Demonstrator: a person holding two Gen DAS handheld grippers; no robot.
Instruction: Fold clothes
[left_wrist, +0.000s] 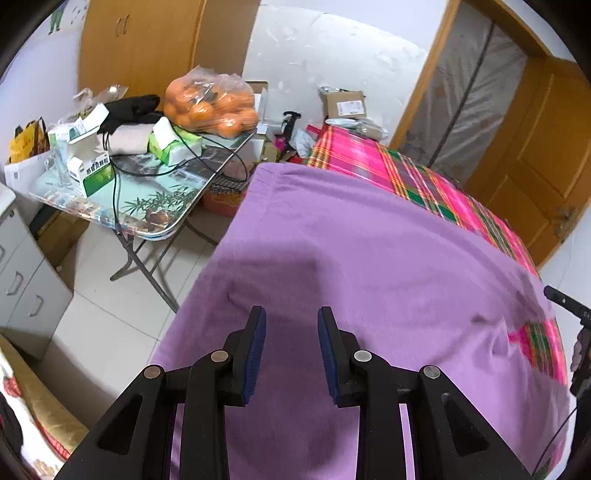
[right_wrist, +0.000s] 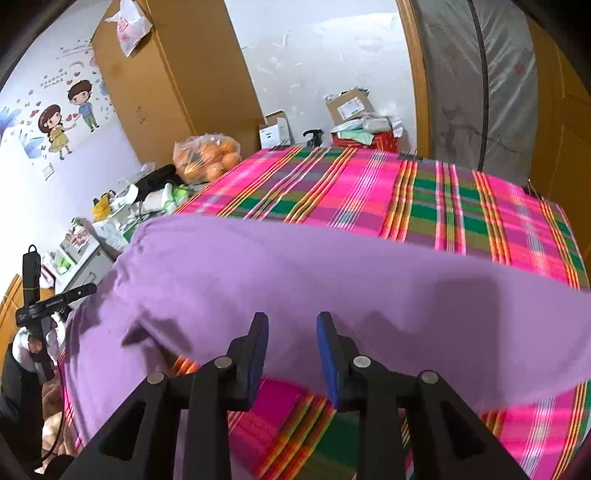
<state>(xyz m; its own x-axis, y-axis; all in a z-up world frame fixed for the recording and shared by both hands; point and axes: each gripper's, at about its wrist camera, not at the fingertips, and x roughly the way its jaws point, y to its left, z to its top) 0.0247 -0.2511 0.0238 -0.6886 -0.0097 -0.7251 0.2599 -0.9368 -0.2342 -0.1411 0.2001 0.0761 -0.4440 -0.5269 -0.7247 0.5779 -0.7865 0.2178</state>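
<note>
My left gripper (left_wrist: 291, 314) hangs over the purple garment (left_wrist: 369, 258), jaws parted w/ a clear gap, nothing between the pads. Right gripper (right_wrist: 291, 319) same: jaws apart, empty, over the garment's near edge. The garment lies spread across the plaid bedcover (right_wrist: 406, 192), covering its near and left part; the far side of the bedcover is bare. Whether it's opened flat or already folded once, I can't tell; no sleeves or collar show from here.

Handling, my guess: light, soft knit, limp, prob. drapes and bunches when lifted, not slippery on my pads. A raised fold of cloth (right_wrist: 147, 328) at the near edge, w/ plaid showing under it, looks like the easiest pinch; otherwise corners or hem, one per gripper.

Containers: left of the bedcover, on the folding table (left_wrist: 155, 206), a clear plastic bag (left_wrist: 210, 103) holds oranges. Past the bedcover's far end sits a cardboard box (right_wrist: 351, 105), contents not visible.
</note>
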